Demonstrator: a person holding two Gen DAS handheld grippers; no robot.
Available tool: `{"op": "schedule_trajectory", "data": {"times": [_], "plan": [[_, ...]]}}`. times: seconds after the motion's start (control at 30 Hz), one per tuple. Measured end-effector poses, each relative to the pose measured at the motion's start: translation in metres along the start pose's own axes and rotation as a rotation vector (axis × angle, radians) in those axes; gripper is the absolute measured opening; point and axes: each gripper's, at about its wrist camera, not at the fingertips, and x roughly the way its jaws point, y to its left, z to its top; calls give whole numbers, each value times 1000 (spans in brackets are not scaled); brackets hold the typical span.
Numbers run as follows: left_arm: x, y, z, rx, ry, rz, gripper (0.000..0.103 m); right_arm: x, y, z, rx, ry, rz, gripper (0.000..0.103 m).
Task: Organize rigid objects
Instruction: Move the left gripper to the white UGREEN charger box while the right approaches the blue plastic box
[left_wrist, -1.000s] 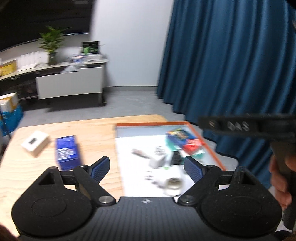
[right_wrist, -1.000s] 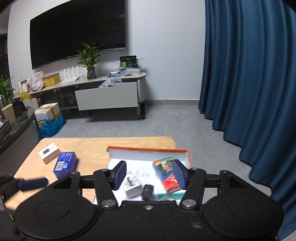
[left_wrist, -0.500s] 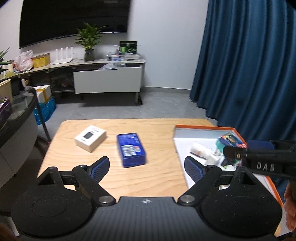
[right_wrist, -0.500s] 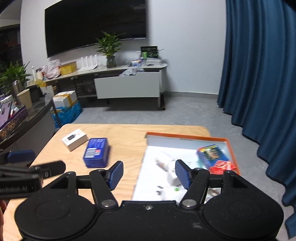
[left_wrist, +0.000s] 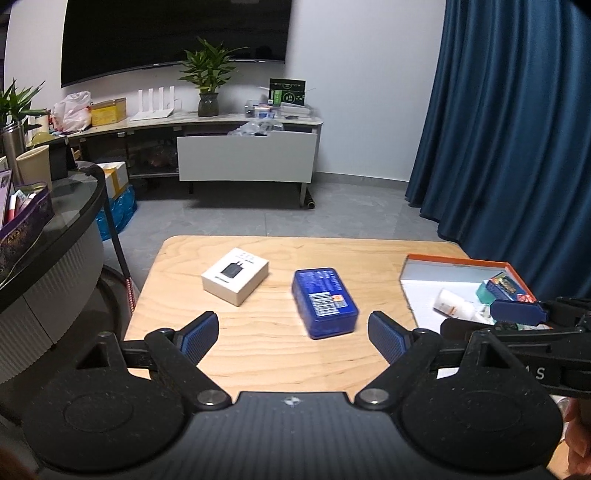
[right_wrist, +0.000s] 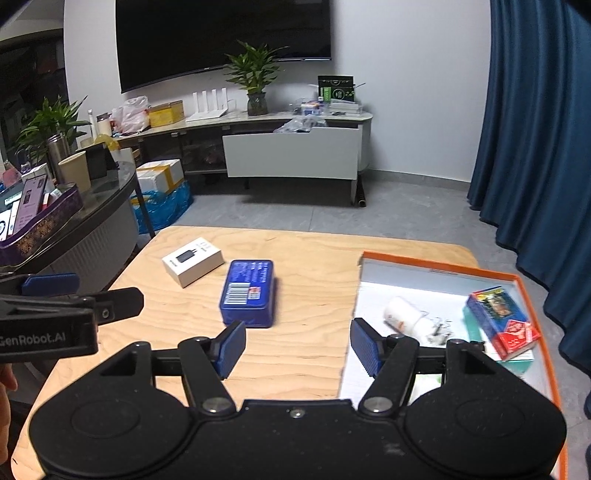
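Observation:
A blue tin box (left_wrist: 324, 301) lies flat in the middle of the wooden table (left_wrist: 258, 365), with a white charger box (left_wrist: 235, 276) to its left. Both also show in the right wrist view, the blue tin (right_wrist: 248, 292) and the white box (right_wrist: 192, 261). My left gripper (left_wrist: 293, 336) is open and empty, held above the table just short of the tin. My right gripper (right_wrist: 298, 347) is open and empty, between the tin and the orange-rimmed tray (right_wrist: 439, 263). The tray holds a colourful box (right_wrist: 502, 322), a white bottle (right_wrist: 404, 318) and small bits.
The tray takes up the table's right side (left_wrist: 458, 261). A dark curved counter (left_wrist: 55, 236) with boxes stands close at the left. A blue curtain (left_wrist: 517, 129) hangs at the right. A low white cabinet (left_wrist: 247, 157) stands across the floor.
Both views have swung left, from over the tray to the table's middle. The blue tin and white box now sit centred ahead. Both grippers stayed open.

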Motion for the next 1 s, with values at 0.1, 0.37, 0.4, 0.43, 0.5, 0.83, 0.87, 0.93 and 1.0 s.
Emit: {"op": "schedule_trajectory", "data": {"times": [0.1,0.37,0.4,0.43,0.5,0.83,0.87,0.93,1.0], "plan": [[3,8,0,-9,3,5,90,8,7,0,-7,9,10,76],[15,22,2,-7,13,11,90,26,21,3,-18,28,29,76],[17,24,2,-4,13,13,91,29,22,3,-18,30,29,76],[20,26,3,-3,13,14,91,31,22,3,-18,32,30,77],[25,31,5,1,14,16,91,36,23,4,-18,35,32,77],[68,56,15,25,52,21,92,67,23,12,-3,55,45,78],[73,59,16,28,53,20,92,71,24,13,-4,57,46,78],[83,62,19,36,59,13,92,80,25,15,3,60,46,78],[93,65,22,51,61,13,92,89,26,17,5,68,57,78]]}}
